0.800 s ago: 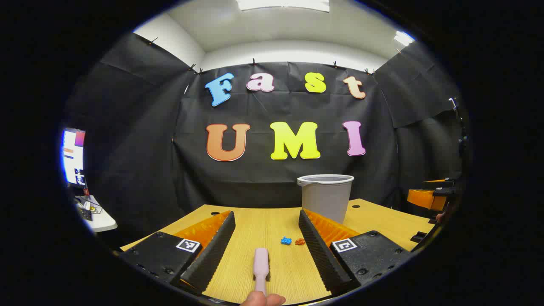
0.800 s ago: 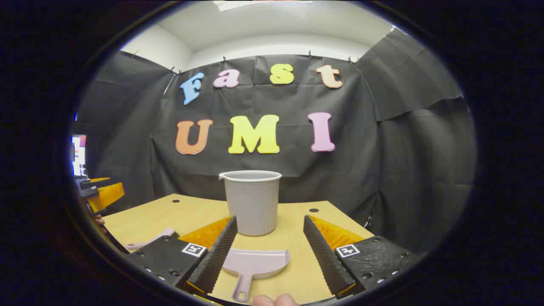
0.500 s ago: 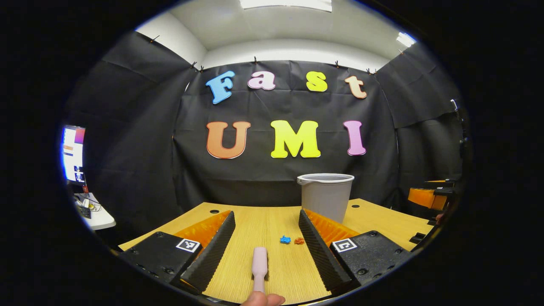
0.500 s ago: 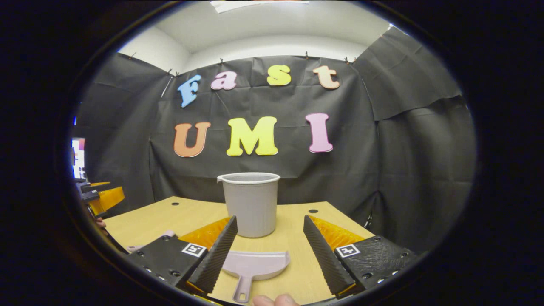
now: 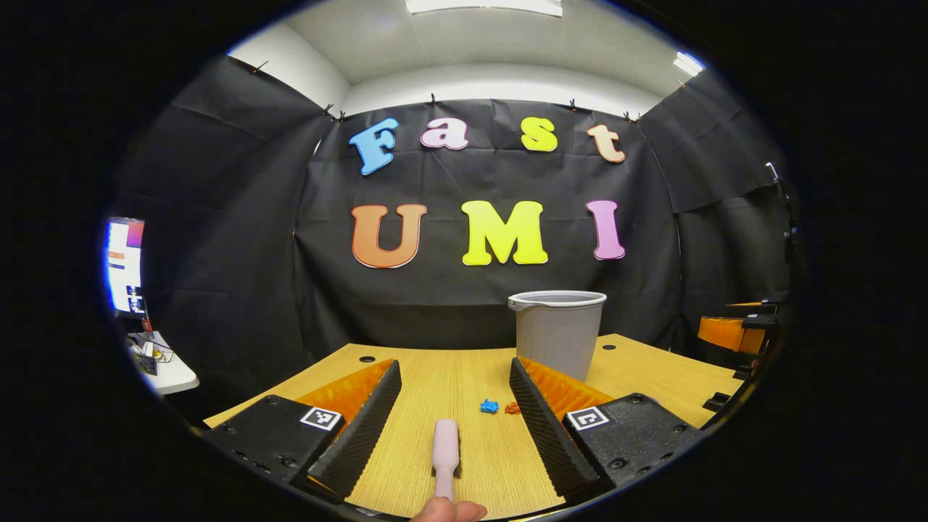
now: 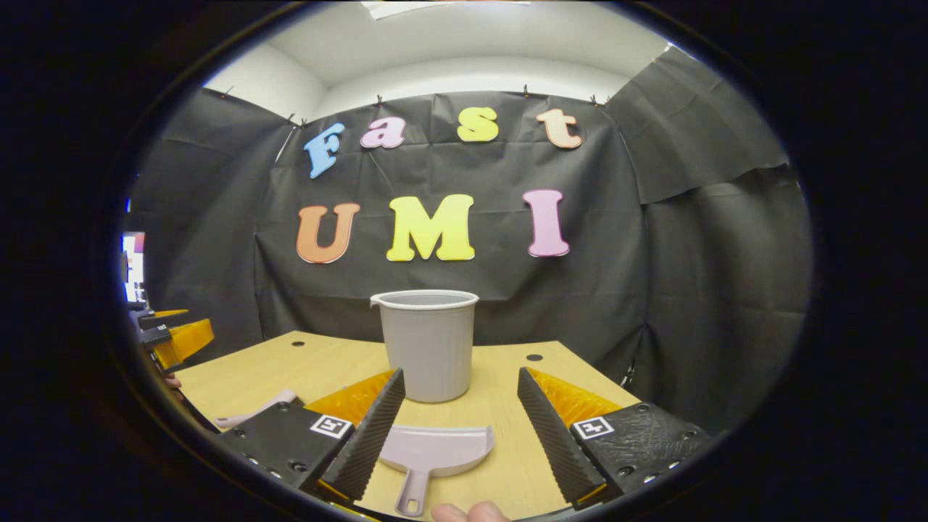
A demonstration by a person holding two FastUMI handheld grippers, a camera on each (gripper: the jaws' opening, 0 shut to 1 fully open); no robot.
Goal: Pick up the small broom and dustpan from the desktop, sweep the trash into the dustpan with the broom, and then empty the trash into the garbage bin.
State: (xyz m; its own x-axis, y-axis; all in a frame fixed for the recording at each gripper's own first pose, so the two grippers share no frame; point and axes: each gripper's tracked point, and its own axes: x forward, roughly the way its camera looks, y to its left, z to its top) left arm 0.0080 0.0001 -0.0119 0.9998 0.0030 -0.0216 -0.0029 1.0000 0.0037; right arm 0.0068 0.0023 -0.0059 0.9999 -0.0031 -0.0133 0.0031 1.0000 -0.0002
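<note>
Both tongs stand wide apart, holding nothing. Between the fingers of the left tongs point(image 5: 455, 406) the broom point(image 5: 444, 448) lies flat on the tabletop point(image 5: 638, 366), its length running straight ahead; the two trash scraps point(image 5: 499, 407) lie just beyond it, toward the right finger. Between the fingers of the right tongs point(image 6: 457, 420) sits the dustpan point(image 6: 433, 451), handle pointing back toward the camera, with the bin point(image 6: 429, 344) upright just ahead of it.

The risks, as I judge them:
- The broom lies low and slim, so fingers closing too high could slip over it or roll it aside.
- A left approach drifting right could knock the scraps away before sweeping begins.
- The dustpan handle is thin; an off-centre clamp may let the pan twist or tip.
- Reaching too far forward with the right tongs could nudge the bin.
</note>
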